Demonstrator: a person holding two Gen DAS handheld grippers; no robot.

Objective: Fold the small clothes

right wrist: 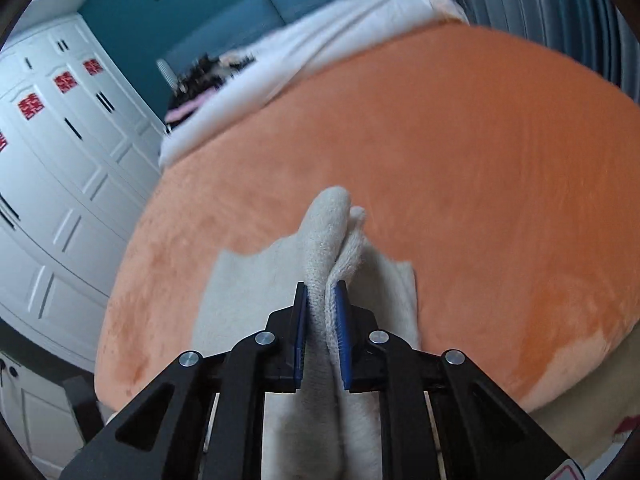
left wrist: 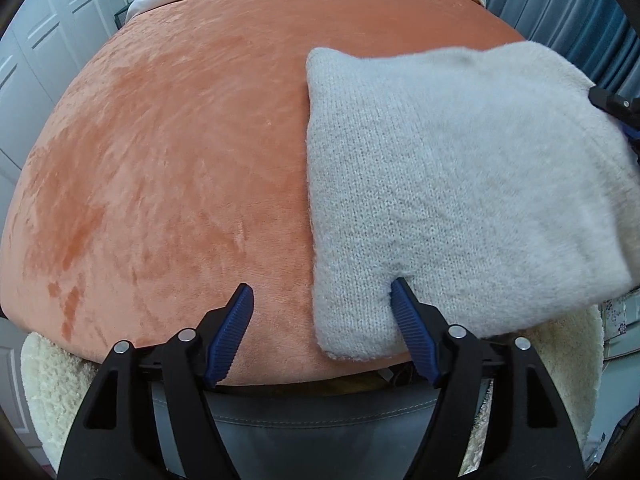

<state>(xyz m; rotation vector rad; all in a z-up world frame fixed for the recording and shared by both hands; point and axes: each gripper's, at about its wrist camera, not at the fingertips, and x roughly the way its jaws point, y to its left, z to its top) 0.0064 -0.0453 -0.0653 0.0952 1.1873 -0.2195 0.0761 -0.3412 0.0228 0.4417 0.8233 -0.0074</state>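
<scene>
A small cream knitted garment [left wrist: 452,184] lies on the orange plush bed cover [left wrist: 168,160], at the right of the left wrist view. My left gripper [left wrist: 322,290] is open at the garment's near left corner; its right finger [left wrist: 404,304] presses into the near edge, its left finger rests on bare cover. My right gripper [right wrist: 322,292] is shut on a bunched fold of the garment [right wrist: 332,232], holding it raised above the rest of the cloth [right wrist: 236,288]. The right gripper also shows at the garment's right edge in the left wrist view [left wrist: 616,108].
A white duvet [right wrist: 320,36] lies across the far end of the bed. White wardrobe doors [right wrist: 60,152] stand to the left. Grey-blue curtains [right wrist: 560,12] hang at the right. A cream fleece throw [left wrist: 52,392] hangs over the bed's near edge.
</scene>
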